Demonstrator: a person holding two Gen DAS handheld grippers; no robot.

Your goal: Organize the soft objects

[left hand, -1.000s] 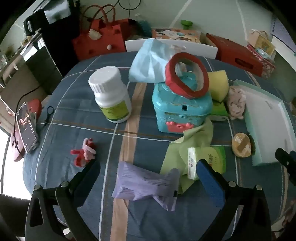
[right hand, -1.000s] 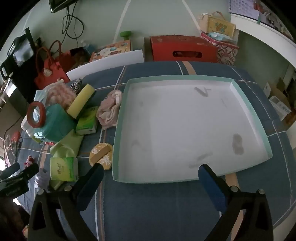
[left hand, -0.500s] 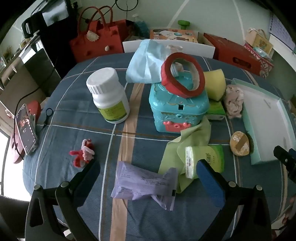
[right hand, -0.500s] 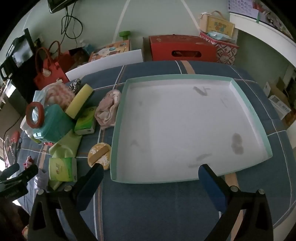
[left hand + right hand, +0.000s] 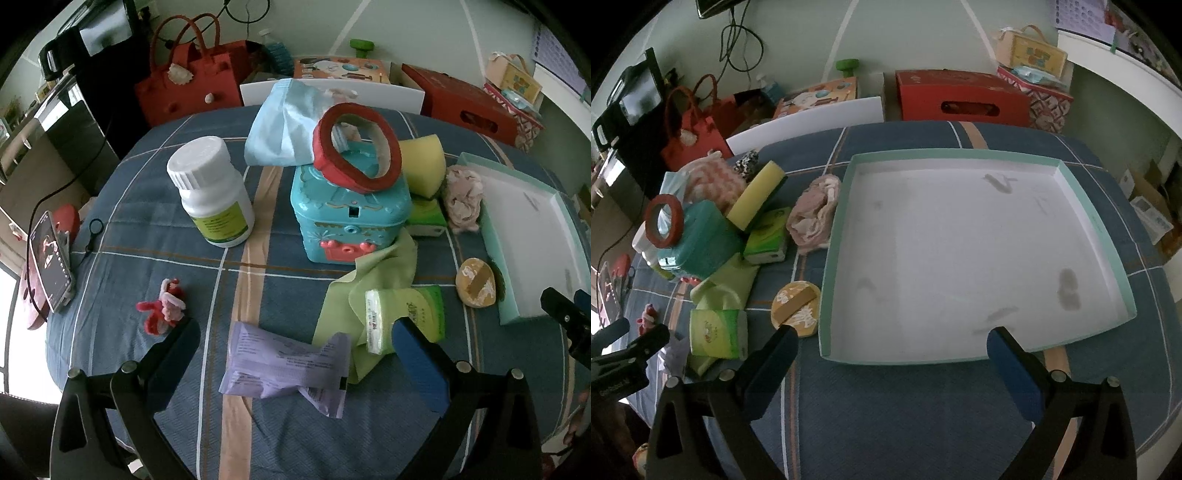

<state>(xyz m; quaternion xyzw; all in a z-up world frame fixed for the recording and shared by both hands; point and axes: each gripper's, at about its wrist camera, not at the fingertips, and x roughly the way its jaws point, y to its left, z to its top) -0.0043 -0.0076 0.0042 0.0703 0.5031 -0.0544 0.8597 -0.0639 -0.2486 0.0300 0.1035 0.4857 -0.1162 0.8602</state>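
My left gripper (image 5: 295, 354) is open and empty, its fingers either side of a purple tissue pack (image 5: 286, 363) lying on the blue cloth. Beside it lie a green tissue pack (image 5: 402, 314) on a green cloth (image 5: 373, 273), a yellow sponge (image 5: 424, 164), a second green pack (image 5: 426, 218) and a pink crumpled cloth (image 5: 463, 197). My right gripper (image 5: 888, 354) is open and empty, hovering over the near edge of the white tray with a teal rim (image 5: 827, 280), which holds nothing. The pink cloth (image 5: 814, 216) and sponge (image 5: 757, 194) lie left of the tray.
A white pill bottle (image 5: 210, 190), a teal toy box (image 5: 349, 218) with a red ring (image 5: 356, 147) on it, a blue bag (image 5: 284, 122), a round wooden brush (image 5: 474, 282) and a red pipe-cleaner figure (image 5: 162, 308) share the table. A phone (image 5: 50, 264) sits at the left edge.
My left gripper has pulled back and risen slightly, so the table objects sit a little lower and farther. The right gripper has barely moved. Both stay open.
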